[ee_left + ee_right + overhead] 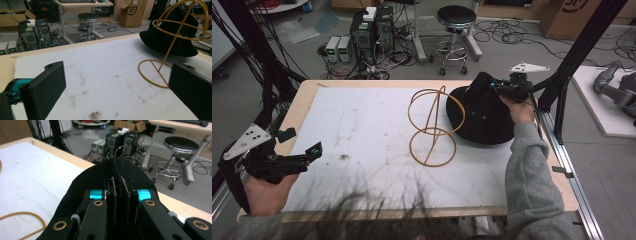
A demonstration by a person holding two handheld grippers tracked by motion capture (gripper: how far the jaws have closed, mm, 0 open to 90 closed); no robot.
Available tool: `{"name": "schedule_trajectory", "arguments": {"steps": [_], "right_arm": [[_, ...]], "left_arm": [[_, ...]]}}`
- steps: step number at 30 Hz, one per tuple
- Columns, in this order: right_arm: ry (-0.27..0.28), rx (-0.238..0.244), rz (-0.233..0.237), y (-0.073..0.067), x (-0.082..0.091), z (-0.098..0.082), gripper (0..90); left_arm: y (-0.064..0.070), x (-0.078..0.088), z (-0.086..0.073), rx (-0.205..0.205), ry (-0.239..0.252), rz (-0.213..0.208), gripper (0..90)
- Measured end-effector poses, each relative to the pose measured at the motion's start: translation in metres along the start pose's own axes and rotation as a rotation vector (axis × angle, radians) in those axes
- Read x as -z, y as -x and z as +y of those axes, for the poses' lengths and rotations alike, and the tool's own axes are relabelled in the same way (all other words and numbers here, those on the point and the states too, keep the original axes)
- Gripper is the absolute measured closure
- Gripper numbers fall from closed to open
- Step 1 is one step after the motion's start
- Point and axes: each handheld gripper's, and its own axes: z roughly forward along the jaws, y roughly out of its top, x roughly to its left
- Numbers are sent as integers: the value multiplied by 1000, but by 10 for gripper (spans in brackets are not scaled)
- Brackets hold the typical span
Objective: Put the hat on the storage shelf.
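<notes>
pinched hard together, the fingers of the right gripper clamp a fold of the black bucket hat, the cloth rising in a ridge between the pads in the right gripper view; the left gripper has its jaws spread wide with nothing between them, hovering over the near left part of the table. from big to small: the wooden table carries a white foam sheet with dark smudges; the hat lies at the far right of that sheet, its crown bunched up at the back where the gripper holds it, its brim resting on the sheet. just left of it, touching or overlapping its brim in the high view, stands the yellow wire hat stand, a ring base with an upright rod and a round cage on top.
</notes>
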Motion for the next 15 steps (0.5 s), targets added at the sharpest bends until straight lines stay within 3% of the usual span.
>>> {"name": "schedule_trajectory", "arguments": {"steps": [3,15], "right_arm": [[6,-11,-7,0,12,6,846],[62,44,-51,-11,66,50,846]], "left_arm": [[0,1,1,1,4,-4,18],[2,5,3,-1,18,-11,18]]}}
